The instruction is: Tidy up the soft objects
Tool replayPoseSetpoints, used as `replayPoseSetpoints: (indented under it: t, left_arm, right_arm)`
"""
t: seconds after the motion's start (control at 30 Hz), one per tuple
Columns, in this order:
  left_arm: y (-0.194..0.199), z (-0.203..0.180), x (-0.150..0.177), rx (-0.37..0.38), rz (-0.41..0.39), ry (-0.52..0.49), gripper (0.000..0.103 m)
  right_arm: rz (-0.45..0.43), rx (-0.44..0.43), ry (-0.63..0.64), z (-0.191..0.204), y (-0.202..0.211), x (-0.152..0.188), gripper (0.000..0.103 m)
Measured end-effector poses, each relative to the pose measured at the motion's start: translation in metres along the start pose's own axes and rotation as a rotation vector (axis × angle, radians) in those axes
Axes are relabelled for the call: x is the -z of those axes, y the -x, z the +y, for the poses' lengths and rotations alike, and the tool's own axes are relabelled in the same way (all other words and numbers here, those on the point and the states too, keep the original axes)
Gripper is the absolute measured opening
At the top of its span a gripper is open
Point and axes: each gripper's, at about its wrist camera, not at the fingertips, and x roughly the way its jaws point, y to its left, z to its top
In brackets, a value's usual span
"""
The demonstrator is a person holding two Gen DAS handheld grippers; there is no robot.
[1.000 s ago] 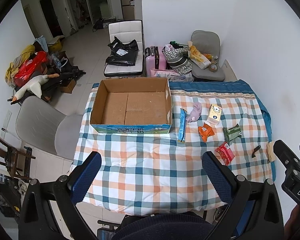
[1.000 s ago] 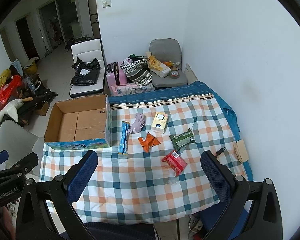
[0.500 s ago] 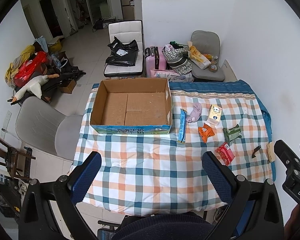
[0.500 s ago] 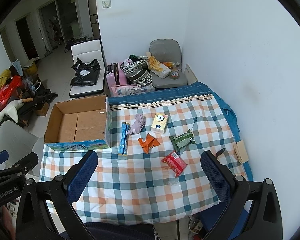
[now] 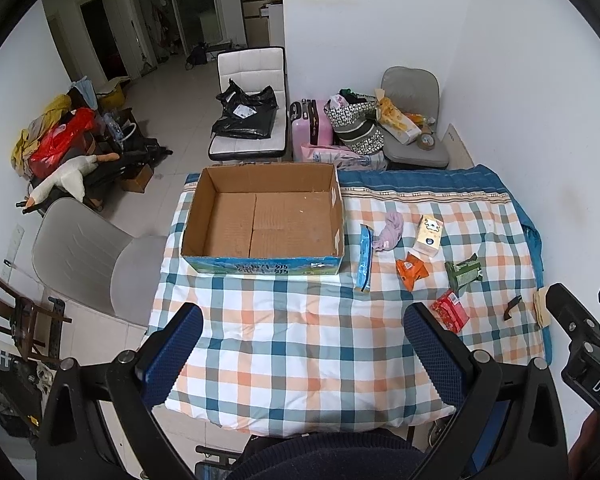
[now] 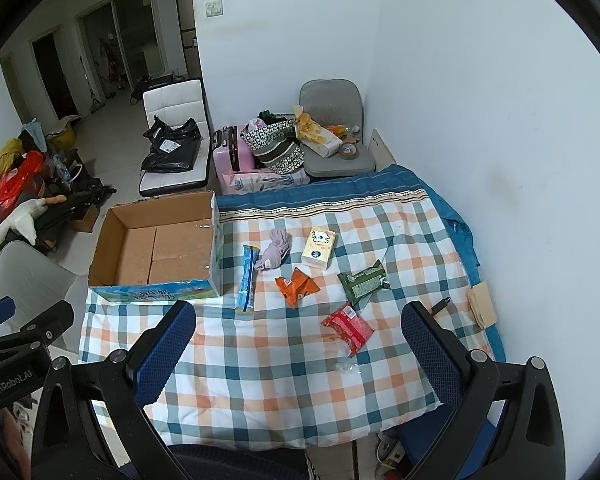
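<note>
An empty open cardboard box (image 5: 260,220) (image 6: 156,248) stands on the left of a checked quilt (image 5: 300,344) (image 6: 284,360). To its right lie a long blue packet (image 5: 364,258) (image 6: 247,278), a crumpled lilac cloth (image 5: 390,231) (image 6: 275,254), a yellow tissue pack (image 5: 429,235) (image 6: 318,248), an orange packet (image 5: 410,274) (image 6: 296,286), a green packet (image 5: 463,274) (image 6: 364,282) and a red packet (image 5: 449,315) (image 6: 348,328). My left gripper (image 5: 302,344) and right gripper (image 6: 296,336) are open, empty, and held well above the quilt's near edge.
A small black object (image 5: 512,306) (image 6: 440,305) and a beige pad (image 6: 481,304) lie at the quilt's right edge by the wall. A grey chair (image 5: 84,256) stands left of the table. Chairs, a pink suitcase (image 5: 314,124) and bags crowd the far side.
</note>
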Motion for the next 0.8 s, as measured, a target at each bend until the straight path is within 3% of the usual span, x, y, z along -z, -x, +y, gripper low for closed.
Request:
replayPoseSetpoints:
  t: [0.27, 0.8]
  left_arm:
    - [0.0, 0.0, -0.015, -0.004, -0.012, -0.002, 0.103]
    - [0.001, 0.0, -0.012, -0.003, -0.016, -0.003, 0.103]
  right_arm:
    - [0.003, -0.004, -0.001, -0.001, 0.001, -0.005, 0.103]
    - [-0.005, -0.004, -0.002, 0.0, 0.001, -0.005, 0.103]
